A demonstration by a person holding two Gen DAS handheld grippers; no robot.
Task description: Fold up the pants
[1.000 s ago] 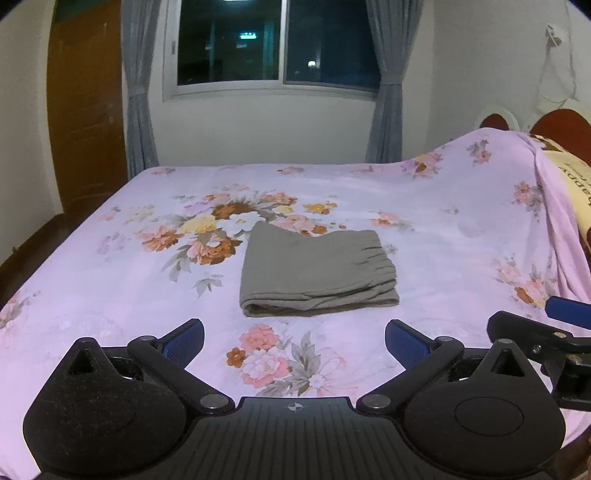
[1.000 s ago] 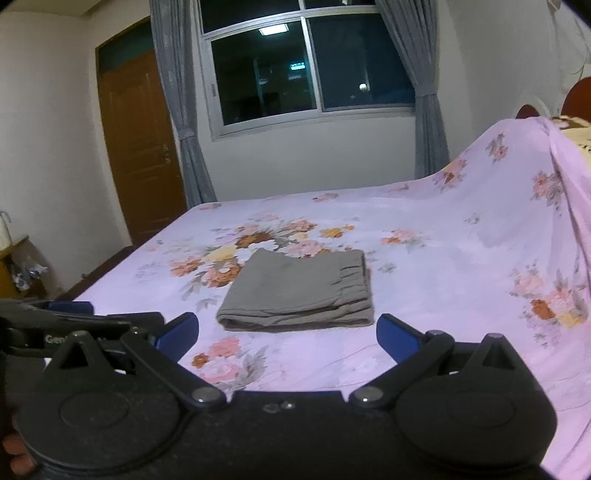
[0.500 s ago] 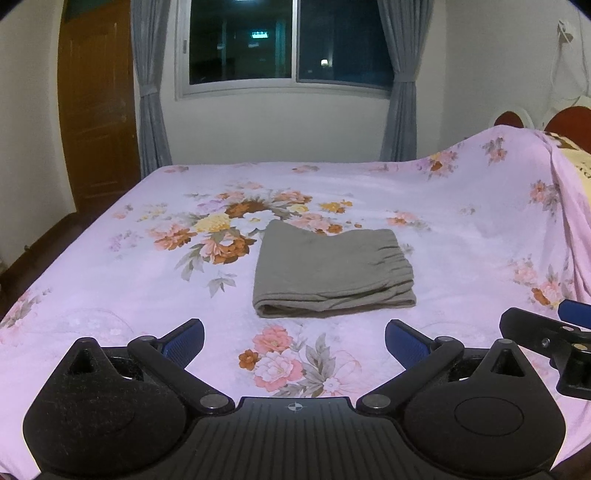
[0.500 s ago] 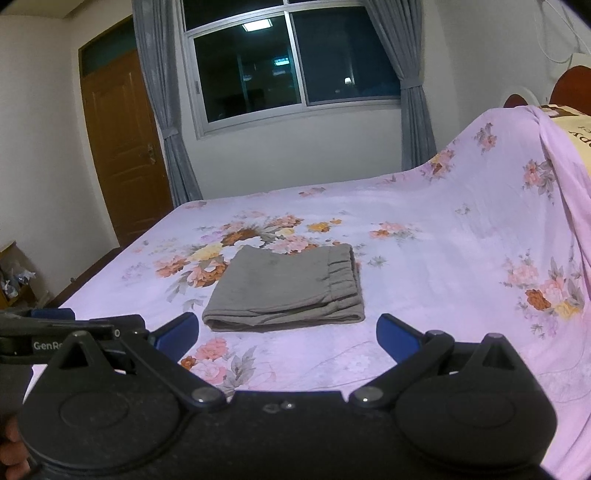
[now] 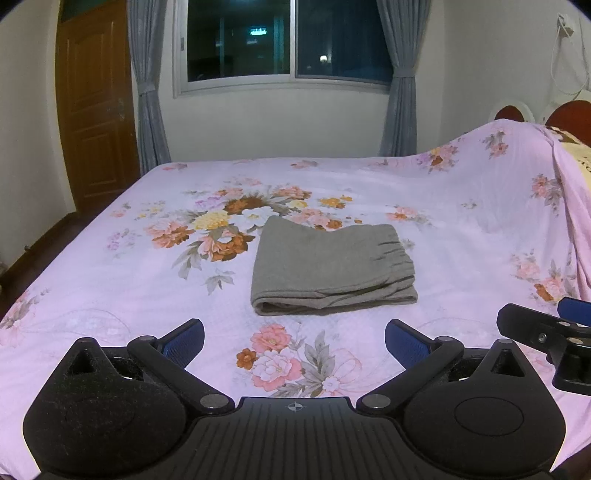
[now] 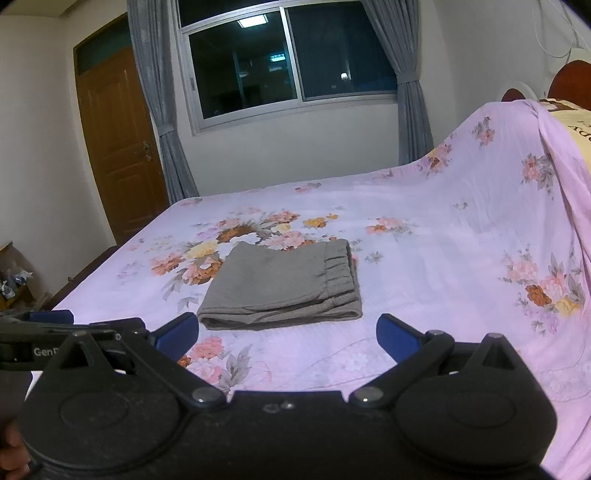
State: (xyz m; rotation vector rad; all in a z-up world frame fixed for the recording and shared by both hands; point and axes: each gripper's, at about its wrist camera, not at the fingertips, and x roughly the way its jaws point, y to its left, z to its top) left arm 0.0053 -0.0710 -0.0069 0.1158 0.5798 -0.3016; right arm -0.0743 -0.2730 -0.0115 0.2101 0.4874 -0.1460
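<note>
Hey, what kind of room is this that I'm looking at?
A bedroom in a home, most likely. A wide bed under a pink floral sheet fills the view, with folded grey pants lying on it. Behind it are a curtained window, dark outside, and a wooden door.

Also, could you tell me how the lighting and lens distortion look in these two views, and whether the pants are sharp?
Left wrist view: even indoor light, dark window with small reflected lights, door frame bowed by the fisheye, folded pants sharp. Right wrist view: a ceiling light glares in the window, corners vignette black, pants crisp, the gripper body in the foreground dark and low in detail.
</note>
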